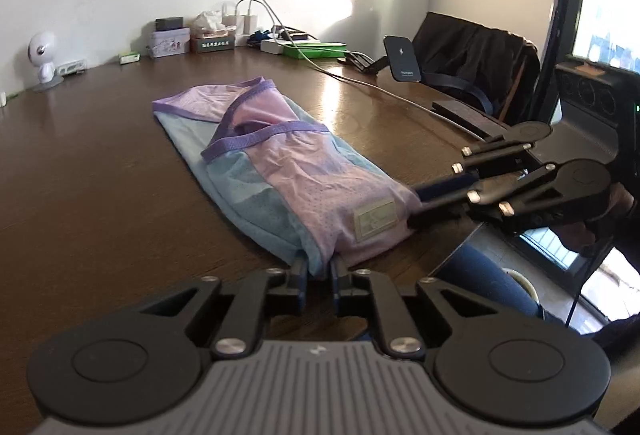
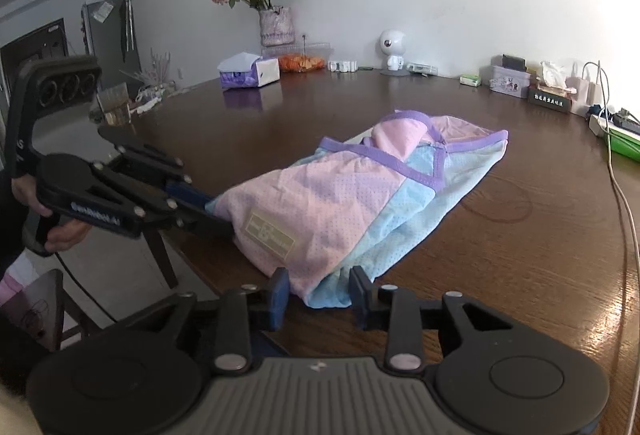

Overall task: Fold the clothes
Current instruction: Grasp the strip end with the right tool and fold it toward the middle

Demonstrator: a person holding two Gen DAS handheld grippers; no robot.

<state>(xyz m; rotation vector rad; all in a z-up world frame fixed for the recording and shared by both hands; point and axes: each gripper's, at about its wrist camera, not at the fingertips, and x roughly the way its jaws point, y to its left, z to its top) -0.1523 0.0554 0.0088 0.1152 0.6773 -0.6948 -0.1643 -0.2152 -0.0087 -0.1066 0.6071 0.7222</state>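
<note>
A mesh sleeveless top [image 1: 304,175] [image 2: 340,203] in pink and light blue with purple trim lies folded lengthwise on the dark wooden table [image 1: 100,175] [image 2: 520,255]. A beige label [image 1: 376,221] [image 2: 272,235] sits near its close hem. My left gripper [image 1: 320,273] [image 2: 218,213] is shut on the hem at one corner. My right gripper [image 2: 320,295] [image 1: 416,205] grips the other corner, with bunched blue cloth filling the gap between its pads. A hand holds each gripper's handle, and the hem rests near the table's front edge.
A white cable [image 1: 380,87] [image 2: 624,203] runs across the table right of the top. Boxes, chargers, a tissue box [image 2: 248,73], a flower vase [image 2: 276,25] and a white figurine [image 2: 394,49] line the far edge. A phone stand [image 1: 402,59] and chair [image 1: 472,51] stand at the right.
</note>
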